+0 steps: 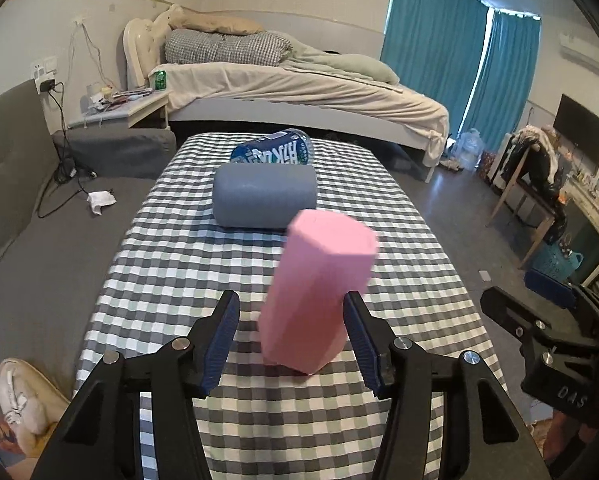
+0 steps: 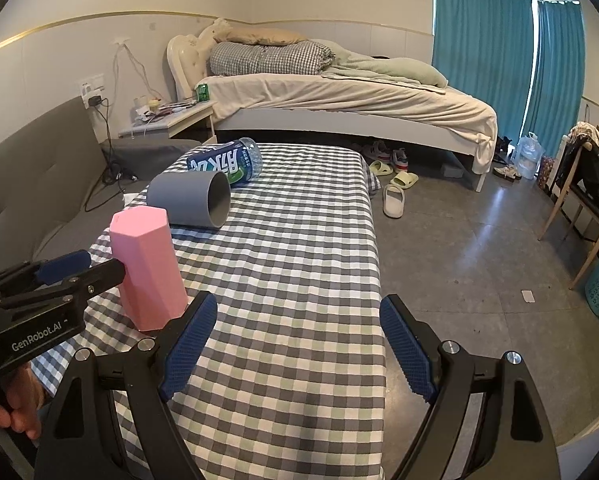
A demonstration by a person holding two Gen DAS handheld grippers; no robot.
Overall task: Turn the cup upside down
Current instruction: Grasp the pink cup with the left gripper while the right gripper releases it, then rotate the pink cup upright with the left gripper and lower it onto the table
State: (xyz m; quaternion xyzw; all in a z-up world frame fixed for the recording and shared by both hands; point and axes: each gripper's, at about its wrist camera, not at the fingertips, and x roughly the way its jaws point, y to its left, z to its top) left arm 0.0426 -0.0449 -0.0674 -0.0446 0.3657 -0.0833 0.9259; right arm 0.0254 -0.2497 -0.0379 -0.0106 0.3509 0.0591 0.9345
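A pink faceted cup (image 1: 319,292) stands on the checkered table (image 1: 179,264) with its closed end up, leaning a little to the right. My left gripper (image 1: 293,340) is open around its lower part; the right pad (image 1: 361,340) is at the cup's side and the left pad (image 1: 221,340) is apart from it. The right wrist view shows the cup (image 2: 147,264) with the left gripper (image 2: 79,268) beside it. My right gripper (image 2: 295,348) is open and empty over the table's right half, right of the cup.
A grey cup (image 1: 265,196) lies on its side farther back, its mouth to the right (image 2: 219,200). A blue-labelled plastic bottle (image 1: 273,152) lies behind it. A grey sofa (image 1: 27,216) runs along the left; the floor (image 2: 479,260) drops off right.
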